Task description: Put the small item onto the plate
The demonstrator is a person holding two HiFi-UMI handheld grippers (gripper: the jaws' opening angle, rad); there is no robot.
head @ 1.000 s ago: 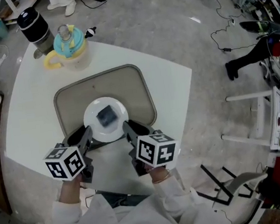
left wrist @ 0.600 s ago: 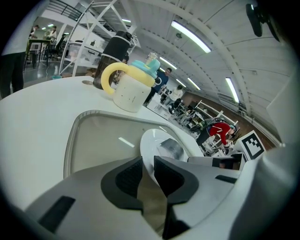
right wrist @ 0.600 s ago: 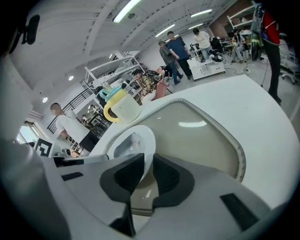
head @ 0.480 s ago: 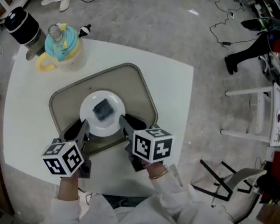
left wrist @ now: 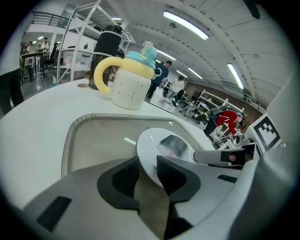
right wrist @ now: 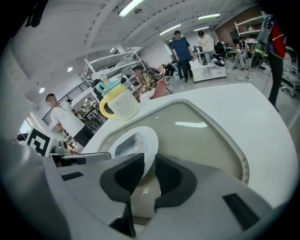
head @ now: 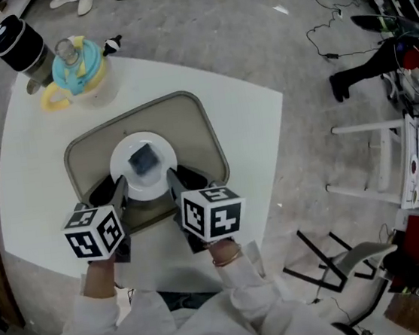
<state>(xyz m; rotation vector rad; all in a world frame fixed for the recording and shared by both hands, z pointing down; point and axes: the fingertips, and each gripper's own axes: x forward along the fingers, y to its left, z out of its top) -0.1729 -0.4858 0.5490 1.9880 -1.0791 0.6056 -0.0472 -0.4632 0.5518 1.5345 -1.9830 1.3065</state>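
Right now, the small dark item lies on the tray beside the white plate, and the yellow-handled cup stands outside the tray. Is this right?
Not quite. The small dark item lies on the white plate, not beside it; the head view shows this. The yellow-handled cup does stand outside the tray.

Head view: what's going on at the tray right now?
A person has a tool in each hand at the near rim of the white plate, on the tray. The small dark item lies on the plate. The left tool has just been opening its jaws with the rim between them; the right tool grips the rim.
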